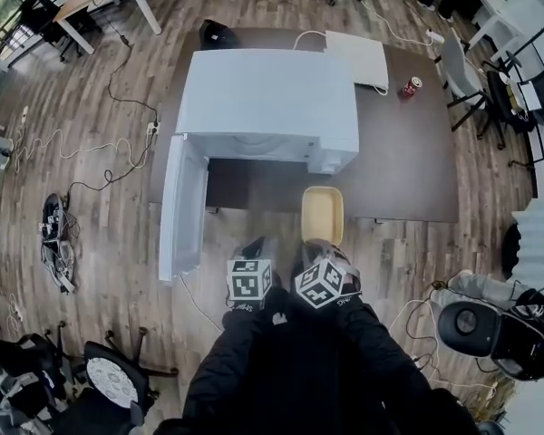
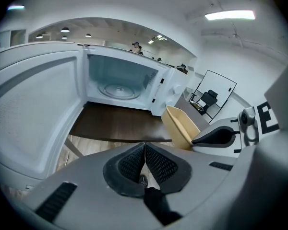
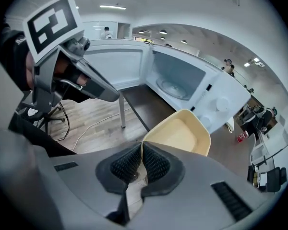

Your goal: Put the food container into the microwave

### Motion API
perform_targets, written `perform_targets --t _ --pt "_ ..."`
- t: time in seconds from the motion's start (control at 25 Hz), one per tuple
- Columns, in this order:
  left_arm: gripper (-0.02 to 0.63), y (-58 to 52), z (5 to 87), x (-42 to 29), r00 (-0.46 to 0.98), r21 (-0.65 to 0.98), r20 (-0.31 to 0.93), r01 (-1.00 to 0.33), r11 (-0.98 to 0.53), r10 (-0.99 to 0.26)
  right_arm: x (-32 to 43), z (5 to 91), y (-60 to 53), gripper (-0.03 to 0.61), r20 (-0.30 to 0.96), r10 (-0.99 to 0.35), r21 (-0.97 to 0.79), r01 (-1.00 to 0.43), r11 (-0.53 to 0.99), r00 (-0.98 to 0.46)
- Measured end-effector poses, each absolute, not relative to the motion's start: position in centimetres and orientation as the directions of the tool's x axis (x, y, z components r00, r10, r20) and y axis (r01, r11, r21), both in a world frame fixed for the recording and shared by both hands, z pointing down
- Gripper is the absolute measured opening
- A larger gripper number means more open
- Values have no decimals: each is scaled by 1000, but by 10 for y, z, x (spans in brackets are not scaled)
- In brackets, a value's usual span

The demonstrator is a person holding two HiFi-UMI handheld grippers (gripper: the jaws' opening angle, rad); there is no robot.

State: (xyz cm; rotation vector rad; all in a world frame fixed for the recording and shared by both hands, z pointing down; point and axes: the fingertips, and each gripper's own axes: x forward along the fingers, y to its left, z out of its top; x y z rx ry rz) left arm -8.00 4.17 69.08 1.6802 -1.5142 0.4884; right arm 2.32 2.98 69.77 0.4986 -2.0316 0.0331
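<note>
Right tongs (image 3: 141, 148) clamp the food container (image 3: 182, 133) by its near rim, aiming it at the open microwave (image 1: 267, 102) at upper centre; left tongs (image 2: 144, 148) are pressed together, empty.

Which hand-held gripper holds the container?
The right hand-held gripper: its jaws pinch the rim of the beige plastic food container. The left hand-held gripper is shut on nothing.

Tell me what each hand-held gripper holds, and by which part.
The right hand-held gripper pinches the container by its near rim. The left hand-held gripper is shut on nothing.
</note>
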Motion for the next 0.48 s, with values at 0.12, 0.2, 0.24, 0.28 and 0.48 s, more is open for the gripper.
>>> perform_targets --t 0.12,0.2,0.24,0.28,0.48 --pt "34 53 687 -103 182 302 725 -951 70 -665 -7 693 40 34 838 -324 195 -315 929 -439" --pt "34 55 680 -114 168 301 717 -950 83 -677 -22 686 38 34 831 -323 206 -287 935 -454" --pt "34 55 676 -119 163 300 713 -950 86 -682 -29 681 36 34 828 -323 213 -276 937 -459" --pt "34 54 672 -124 160 299 709 -950 87 -687 -36 677 34 34 825 -323 219 -265 939 -463" --pt "34 43 671 -146 147 309 700 -945 110 -699 -76 668 22 34 816 -308 235 -204 950 -490"
